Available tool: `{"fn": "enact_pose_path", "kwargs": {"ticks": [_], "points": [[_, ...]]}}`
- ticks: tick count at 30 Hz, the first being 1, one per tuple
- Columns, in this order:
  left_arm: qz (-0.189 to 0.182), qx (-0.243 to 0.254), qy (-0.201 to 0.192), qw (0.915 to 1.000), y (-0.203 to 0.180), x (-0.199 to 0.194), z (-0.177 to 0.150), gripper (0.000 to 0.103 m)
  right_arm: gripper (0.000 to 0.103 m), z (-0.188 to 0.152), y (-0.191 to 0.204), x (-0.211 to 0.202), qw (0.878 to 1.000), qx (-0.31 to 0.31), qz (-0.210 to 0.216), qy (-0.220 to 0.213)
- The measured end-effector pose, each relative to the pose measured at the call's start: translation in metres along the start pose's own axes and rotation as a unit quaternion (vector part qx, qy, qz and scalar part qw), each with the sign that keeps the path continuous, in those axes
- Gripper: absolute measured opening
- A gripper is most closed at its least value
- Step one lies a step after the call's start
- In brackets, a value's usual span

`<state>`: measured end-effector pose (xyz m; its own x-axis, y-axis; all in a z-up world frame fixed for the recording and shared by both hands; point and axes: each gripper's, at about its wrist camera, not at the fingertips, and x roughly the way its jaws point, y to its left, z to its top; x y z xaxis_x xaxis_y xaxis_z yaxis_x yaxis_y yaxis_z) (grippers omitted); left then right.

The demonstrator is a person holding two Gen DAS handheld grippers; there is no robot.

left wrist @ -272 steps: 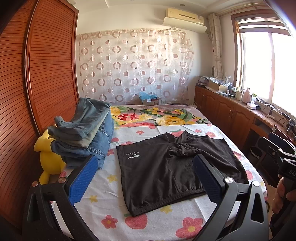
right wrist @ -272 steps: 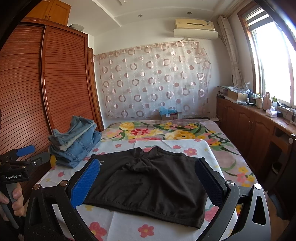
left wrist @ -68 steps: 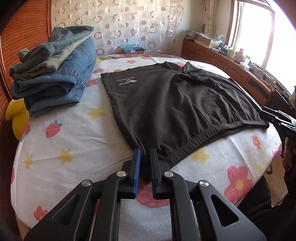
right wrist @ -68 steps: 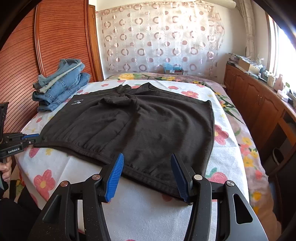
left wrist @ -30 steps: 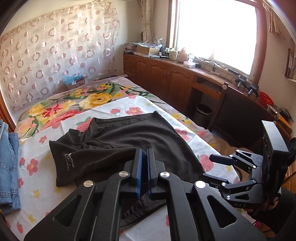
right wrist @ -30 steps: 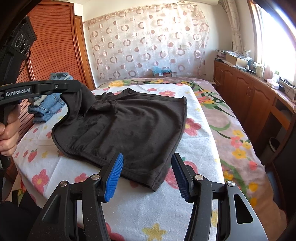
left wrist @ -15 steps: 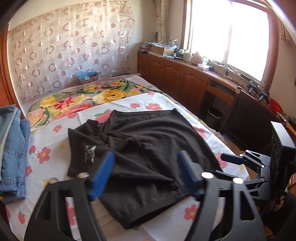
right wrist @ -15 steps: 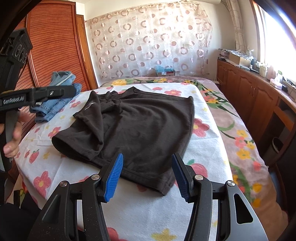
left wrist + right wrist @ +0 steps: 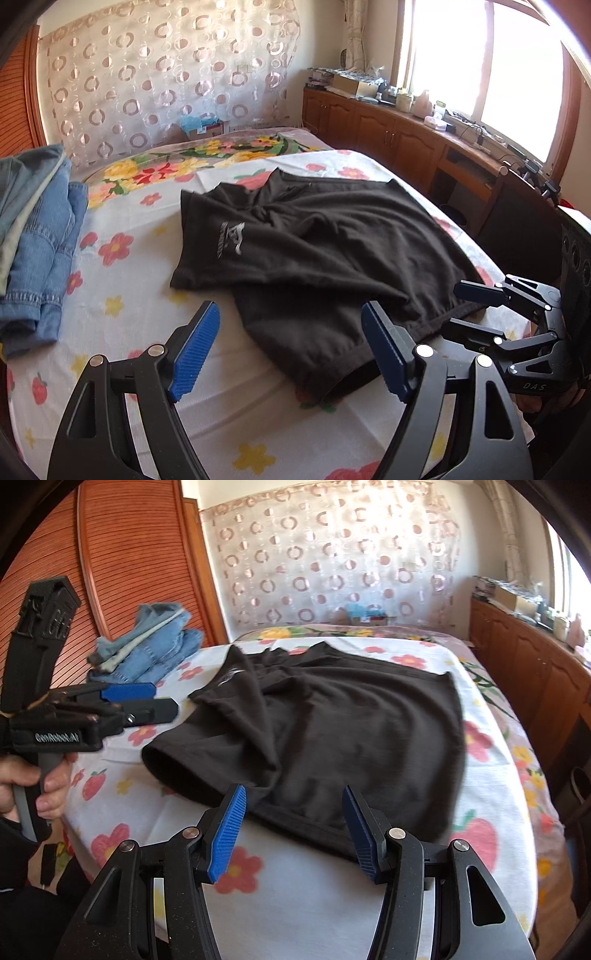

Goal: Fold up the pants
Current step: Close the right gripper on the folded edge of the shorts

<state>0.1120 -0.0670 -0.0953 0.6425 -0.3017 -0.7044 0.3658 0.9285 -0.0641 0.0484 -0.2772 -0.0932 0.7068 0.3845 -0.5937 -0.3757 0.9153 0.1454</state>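
Released a moment ago, the black pants now lie half-folded on the flowered bed, one side laid over the other near the jeans pile. Your left gripper, which was clamped on the fabric, hangs spread wide and empty. Your right gripper hovers gaping over the near hem, probably to take the next fold.

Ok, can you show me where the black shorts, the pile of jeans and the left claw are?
black shorts (image 9: 332, 251), left wrist view, on the middle of the folded-over cloth.
pile of jeans (image 9: 40, 236), left wrist view, on the blue denim.
left claw (image 9: 291, 350), left wrist view, midway between its blue fingertips.
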Motion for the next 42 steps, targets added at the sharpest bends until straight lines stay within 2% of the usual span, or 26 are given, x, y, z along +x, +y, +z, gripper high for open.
{"fn": "enact_pose_path", "kwargs": {"ticks": [1, 2, 11, 13, 15, 17, 22, 30, 42], "points": [[0.000, -0.003, 0.002, 1.0000, 0.002, 0.000, -0.003, 0.080, 0.054, 0.000, 0.002, 0.002, 1.000, -0.002, 0.007, 0.002], [0.000, -0.006, 0.003, 1.0000, 0.003, 0.000, -0.005, 0.080, 0.047, 0.000, 0.003, 0.004, 1.000, -0.003, 0.013, 0.005], [0.005, -0.020, 0.012, 0.9997, 0.012, 0.004, -0.017, 0.080, 0.038, 0.006, -0.002, 0.022, 0.999, 0.000, 0.034, 0.027], [0.005, -0.021, 0.014, 0.9997, 0.012, 0.005, -0.018, 0.080, 0.030, 0.008, -0.004, 0.024, 0.999, 0.001, 0.036, 0.030], [0.007, -0.021, 0.015, 0.9996, 0.012, 0.005, -0.019, 0.080, 0.014, 0.010, -0.004, 0.025, 0.999, 0.000, 0.043, 0.029], [0.009, -0.021, 0.014, 0.9997, 0.012, 0.004, -0.019, 0.080, 0.009, 0.013, 0.000, 0.021, 0.999, -0.002, 0.044, 0.018], [0.008, -0.017, 0.009, 0.9998, 0.009, 0.003, -0.016, 0.080, 0.007, 0.017, -0.007, 0.001, 0.999, -0.005, 0.048, -0.012], [0.006, -0.008, 0.005, 0.9999, 0.002, 0.003, -0.010, 0.080, 0.006, 0.014, -0.022, -0.032, 0.999, -0.004, 0.016, -0.045], [0.001, 0.016, 0.001, 0.9999, -0.019, 0.008, 0.004, 0.080, 0.006, -0.012, -0.043, -0.066, 0.998, 0.028, -0.039, -0.043]]}}
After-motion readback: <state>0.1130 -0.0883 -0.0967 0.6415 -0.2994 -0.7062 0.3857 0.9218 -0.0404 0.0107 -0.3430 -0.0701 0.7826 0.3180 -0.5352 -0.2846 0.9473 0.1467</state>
